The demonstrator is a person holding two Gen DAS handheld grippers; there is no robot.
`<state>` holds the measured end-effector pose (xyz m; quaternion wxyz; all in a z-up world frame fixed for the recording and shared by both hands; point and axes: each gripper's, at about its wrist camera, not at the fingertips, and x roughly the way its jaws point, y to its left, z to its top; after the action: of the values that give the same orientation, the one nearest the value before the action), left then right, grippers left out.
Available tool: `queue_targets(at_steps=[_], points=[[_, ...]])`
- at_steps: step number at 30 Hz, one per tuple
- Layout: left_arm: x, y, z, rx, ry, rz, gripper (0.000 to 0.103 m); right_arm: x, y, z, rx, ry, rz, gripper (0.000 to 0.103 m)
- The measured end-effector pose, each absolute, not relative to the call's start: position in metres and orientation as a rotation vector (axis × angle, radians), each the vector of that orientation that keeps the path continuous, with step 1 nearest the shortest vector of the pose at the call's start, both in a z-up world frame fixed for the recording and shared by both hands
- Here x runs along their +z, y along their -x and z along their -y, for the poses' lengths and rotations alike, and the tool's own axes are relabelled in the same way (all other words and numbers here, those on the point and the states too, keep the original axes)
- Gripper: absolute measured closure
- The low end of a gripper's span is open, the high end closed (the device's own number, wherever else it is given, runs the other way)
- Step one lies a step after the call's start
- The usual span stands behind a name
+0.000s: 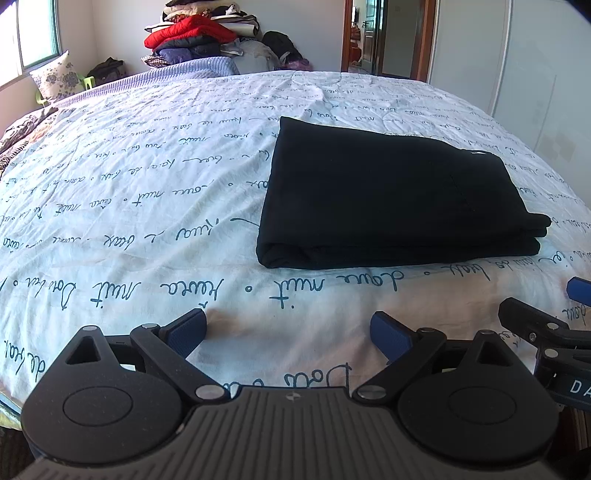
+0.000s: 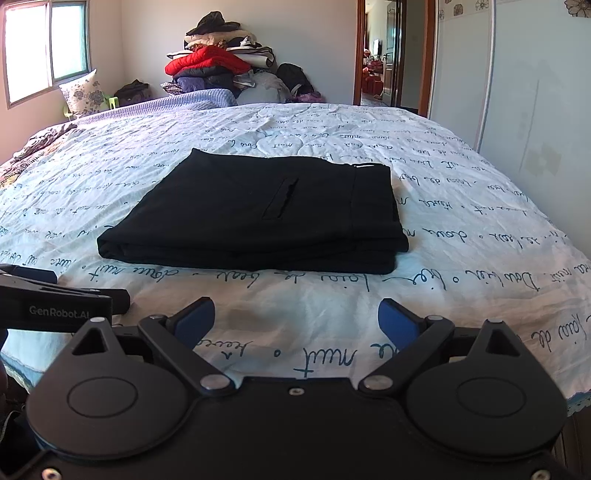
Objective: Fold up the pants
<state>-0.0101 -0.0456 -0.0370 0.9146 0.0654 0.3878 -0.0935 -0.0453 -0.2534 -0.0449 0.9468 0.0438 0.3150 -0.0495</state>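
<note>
Black pants [image 1: 388,199] lie folded into a flat, layered rectangle on the white bedspread with blue script [image 1: 147,206]. In the right wrist view the pants [image 2: 258,218] show a pocket slit on top. My left gripper [image 1: 288,332] is open and empty, over the bed's near edge, short of the pants and to their left. My right gripper [image 2: 295,321] is open and empty, short of the pants' near edge. Each gripper shows at the side of the other's view: the right one [image 1: 546,332], the left one [image 2: 55,299].
A pile of clothes with a red jacket [image 1: 192,33] stands at the far wall. A flowered pillow [image 1: 55,75] sits by the window at far left. An open doorway [image 2: 388,55] and a white wardrobe [image 2: 517,92] are at right.
</note>
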Motion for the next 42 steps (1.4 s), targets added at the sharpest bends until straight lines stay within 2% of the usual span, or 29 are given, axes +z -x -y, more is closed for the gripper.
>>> queue_targets(at_steps=[42], points=[[-0.0355,0.009,0.0441,-0.186,-0.141,-0.791,0.006,-0.0438,0.0478,0.2545,-0.093,-0.079,-0.633,0.007]])
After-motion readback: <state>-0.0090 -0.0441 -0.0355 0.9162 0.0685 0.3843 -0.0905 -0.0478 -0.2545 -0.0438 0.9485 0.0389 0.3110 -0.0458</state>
